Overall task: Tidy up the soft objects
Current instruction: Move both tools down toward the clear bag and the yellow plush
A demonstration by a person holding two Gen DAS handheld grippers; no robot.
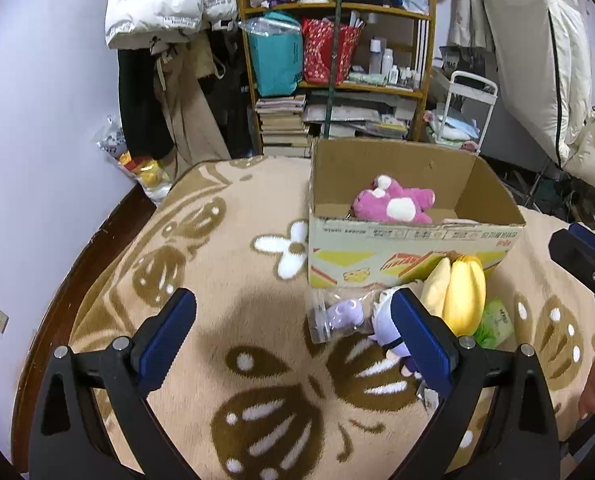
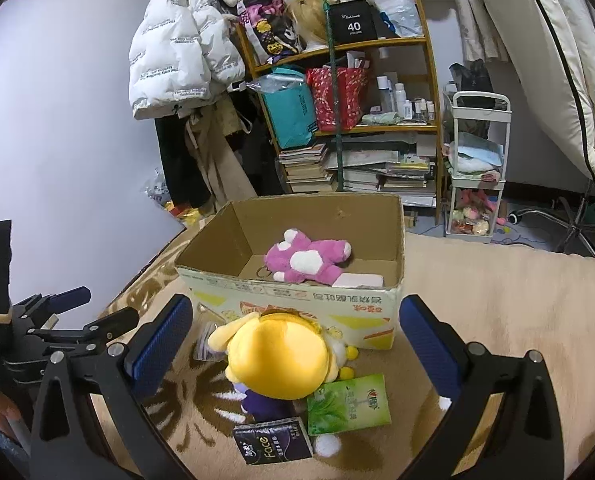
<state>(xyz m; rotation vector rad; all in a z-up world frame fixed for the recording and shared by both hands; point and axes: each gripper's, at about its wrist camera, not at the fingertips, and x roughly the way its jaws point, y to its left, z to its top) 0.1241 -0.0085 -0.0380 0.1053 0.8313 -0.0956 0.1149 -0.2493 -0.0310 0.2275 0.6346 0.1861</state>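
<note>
One pink plush [image 2: 307,260] already in the cardboard box [image 2: 393,300] on the blanket; yellow-headed plush [image 2: 281,356], green tissue pack [image 2: 349,402] and black tissue pack [image 2: 273,440] lie before it. Right gripper [image 2: 297,356] and left gripper [image 1: 293,340] both have jaws apart, empty. Likely next: close on yellow plush, lift into box.

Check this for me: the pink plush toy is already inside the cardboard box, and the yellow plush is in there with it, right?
Not quite. The pink plush toy is inside the cardboard box, but the yellow plush is still outside it, lying on the blanket against the box's front wall. The right wrist view shows this clearly.
</note>
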